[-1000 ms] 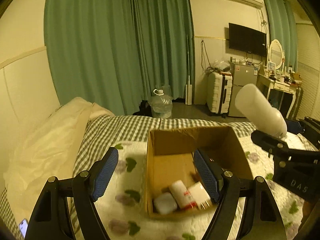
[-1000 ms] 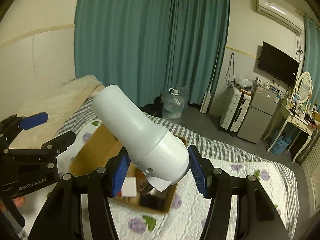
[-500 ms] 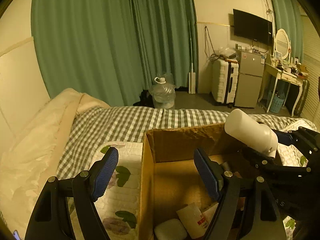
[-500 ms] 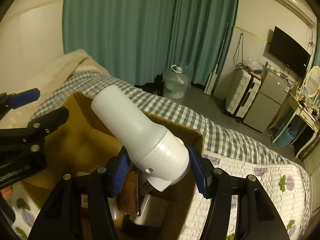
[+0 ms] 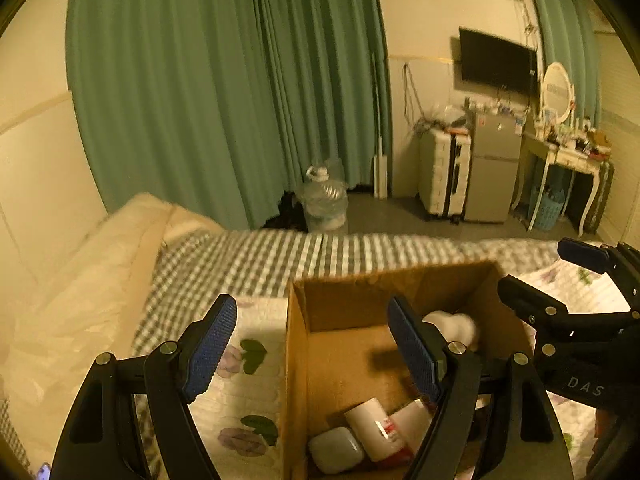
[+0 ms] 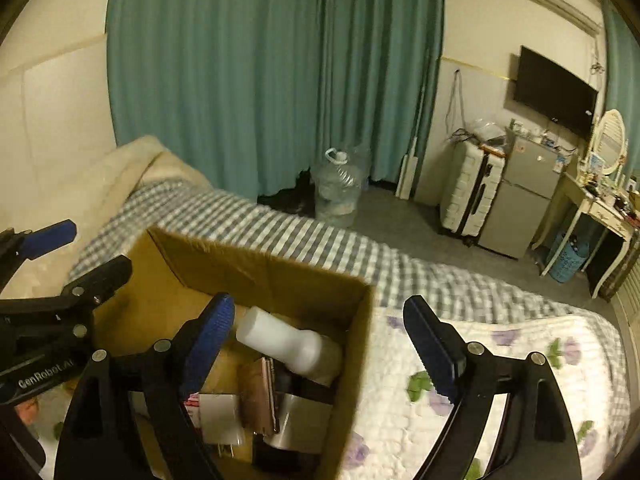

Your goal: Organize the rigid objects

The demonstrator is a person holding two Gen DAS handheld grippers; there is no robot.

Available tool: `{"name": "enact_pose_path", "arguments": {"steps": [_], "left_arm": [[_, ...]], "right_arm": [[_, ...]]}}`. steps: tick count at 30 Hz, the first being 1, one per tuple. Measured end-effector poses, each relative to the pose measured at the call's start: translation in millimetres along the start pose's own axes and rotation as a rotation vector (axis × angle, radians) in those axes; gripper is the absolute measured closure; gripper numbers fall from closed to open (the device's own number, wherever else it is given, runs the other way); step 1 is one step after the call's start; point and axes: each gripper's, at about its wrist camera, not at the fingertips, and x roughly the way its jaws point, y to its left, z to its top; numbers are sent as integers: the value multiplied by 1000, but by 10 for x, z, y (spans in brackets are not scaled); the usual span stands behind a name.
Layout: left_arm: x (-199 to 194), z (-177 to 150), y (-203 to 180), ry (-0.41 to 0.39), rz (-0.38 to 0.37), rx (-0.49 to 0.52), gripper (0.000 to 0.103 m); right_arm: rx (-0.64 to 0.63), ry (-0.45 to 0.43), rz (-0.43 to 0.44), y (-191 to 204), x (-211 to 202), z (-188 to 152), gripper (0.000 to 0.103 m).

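Observation:
An open cardboard box [image 6: 356, 344] stands on the bed; it also shows in the left wrist view [image 5: 294, 360]. A white bottle [image 6: 288, 344] lies inside it on other items, seen blurred in the left wrist view [image 5: 452, 326]. My right gripper [image 6: 320, 344] is open and empty, over the box's right wall. My left gripper [image 5: 312, 348] is open and empty, astride the box's left wall. The right gripper shows in the left wrist view [image 5: 560, 276]. The left gripper shows in the right wrist view [image 6: 68, 252].
The box holds a white pouch [image 5: 336, 454], a white tube with red print [image 5: 380, 432], a white charger [image 6: 222, 420] and dark items. A floral quilt [image 6: 500, 360] and checked sheet [image 6: 280, 232] cover the bed. A pillow [image 5: 88, 272] lies left.
My right gripper has opened and let go of the white bottle, which now lies in the box. Both grippers have lifted slightly. The left gripper stays open.

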Motion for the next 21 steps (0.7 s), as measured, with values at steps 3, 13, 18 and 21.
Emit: {"name": "enact_pose_path", "arguments": {"steps": [3, 13, 18, 21], "left_arm": [[-410, 135, 25, -63, -5, -5, 23], [-1823, 388, 112, -271, -39, -7, 22], [-2278, 359, 139, -354, -53, 0, 22], [-2440, 291, 148, -380, -53, 5, 22]], "right_arm": [[-1, -45, -25, -35, -353, 120, 14], [48, -215, -113, -163, -1865, 347, 0], [59, -256, -149, -146, -2442, 275, 0], [61, -280, -168, -132, -2714, 191, 0]]}}
